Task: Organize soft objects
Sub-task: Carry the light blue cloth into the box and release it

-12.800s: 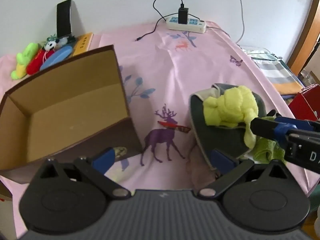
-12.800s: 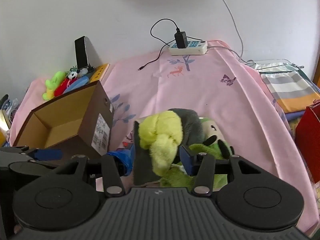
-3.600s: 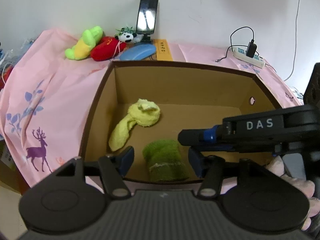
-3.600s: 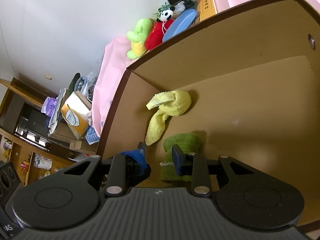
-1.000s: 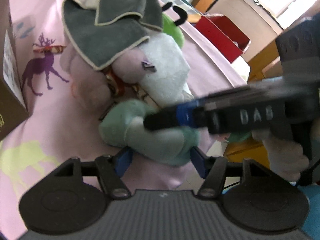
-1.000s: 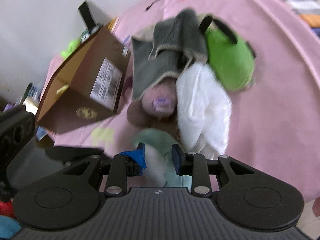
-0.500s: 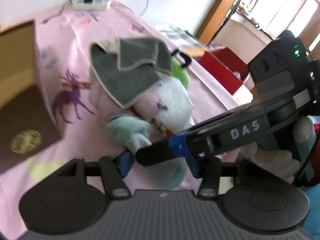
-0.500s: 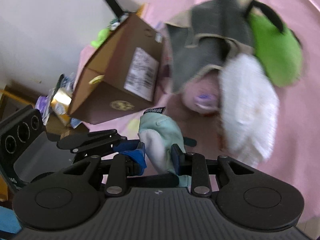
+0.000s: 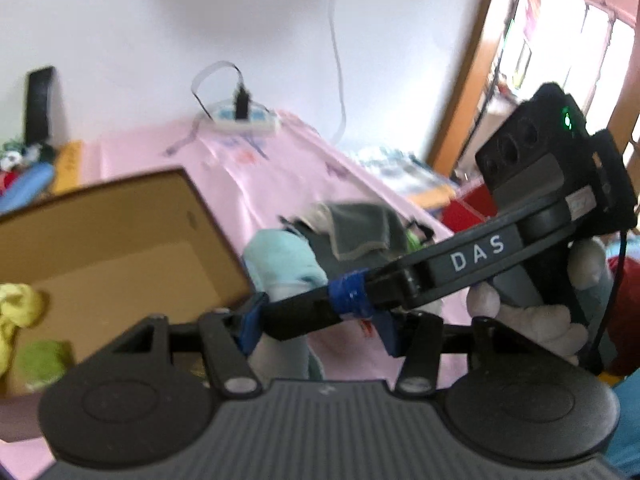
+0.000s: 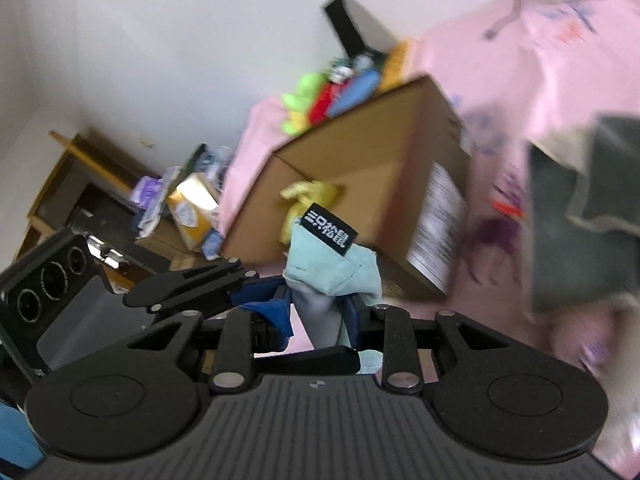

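Observation:
My right gripper (image 10: 320, 312) is shut on a pale mint soft item (image 10: 330, 268) with a black label and holds it in the air. In the left wrist view the item (image 9: 284, 262) hangs between the two grippers. My left gripper (image 9: 318, 326) is open; the right gripper's finger (image 9: 308, 312) crosses between its jaws. The brown cardboard box (image 9: 120, 240) lies open to the left and holds a yellow towel (image 9: 18, 310) and a green roll (image 9: 42, 362). A grey cloth (image 9: 360, 228) tops the remaining pile on the pink sheet.
A power strip (image 9: 244, 118) with cables lies at the back of the pink sheet (image 9: 280, 168). Plush toys (image 10: 316, 106) and a black phone (image 10: 348, 28) stand behind the box (image 10: 360, 168). Shelves with clutter (image 10: 160, 200) are at left. A red object (image 9: 464, 208) sits at right.
The right gripper has lifted the mint item off the pile and carried it left, towards the box. Both views have swung up and towards the box.

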Available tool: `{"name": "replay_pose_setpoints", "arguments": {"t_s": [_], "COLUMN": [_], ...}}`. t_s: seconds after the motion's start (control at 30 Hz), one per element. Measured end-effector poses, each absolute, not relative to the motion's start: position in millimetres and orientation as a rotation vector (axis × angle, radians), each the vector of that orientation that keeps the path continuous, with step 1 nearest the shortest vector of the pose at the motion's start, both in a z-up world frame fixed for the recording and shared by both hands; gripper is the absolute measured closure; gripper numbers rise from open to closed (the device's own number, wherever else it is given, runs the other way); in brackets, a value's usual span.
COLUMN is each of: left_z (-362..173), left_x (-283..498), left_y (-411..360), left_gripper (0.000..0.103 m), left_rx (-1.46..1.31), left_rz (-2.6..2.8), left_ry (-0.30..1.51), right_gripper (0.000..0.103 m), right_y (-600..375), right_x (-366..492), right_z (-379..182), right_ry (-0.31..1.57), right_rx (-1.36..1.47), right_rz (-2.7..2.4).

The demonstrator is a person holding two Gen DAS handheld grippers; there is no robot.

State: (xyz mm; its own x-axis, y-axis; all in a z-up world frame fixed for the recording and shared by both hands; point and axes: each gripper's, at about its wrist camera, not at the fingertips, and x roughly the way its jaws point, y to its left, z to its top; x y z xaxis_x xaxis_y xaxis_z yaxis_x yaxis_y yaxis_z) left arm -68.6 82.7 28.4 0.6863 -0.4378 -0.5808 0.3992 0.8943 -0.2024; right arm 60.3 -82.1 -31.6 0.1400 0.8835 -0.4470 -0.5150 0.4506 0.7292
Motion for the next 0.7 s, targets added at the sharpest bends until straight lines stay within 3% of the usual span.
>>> {"name": "replay_pose_setpoints", "arguments": {"t_s": [0.43, 0.7], "left_z": [54.2, 31.3], "left_x": [-74.7, -54.7], "left_y": [182.4, 240.0], "left_gripper": [0.046, 0.043], "left_rx": [-0.067, -0.116], "left_rz": [-0.262, -0.151], "left_ry": [0.552, 0.626], "right_gripper": [0.089, 0.088], "right_y": [30.0, 86.8], "right_x": [84.0, 99.5], "right_z": [-4.3, -19.2], "right_ry": [0.877, 0.914], "right_rx": [0.427, 0.399], "right_rz": [1.2, 1.201]}}
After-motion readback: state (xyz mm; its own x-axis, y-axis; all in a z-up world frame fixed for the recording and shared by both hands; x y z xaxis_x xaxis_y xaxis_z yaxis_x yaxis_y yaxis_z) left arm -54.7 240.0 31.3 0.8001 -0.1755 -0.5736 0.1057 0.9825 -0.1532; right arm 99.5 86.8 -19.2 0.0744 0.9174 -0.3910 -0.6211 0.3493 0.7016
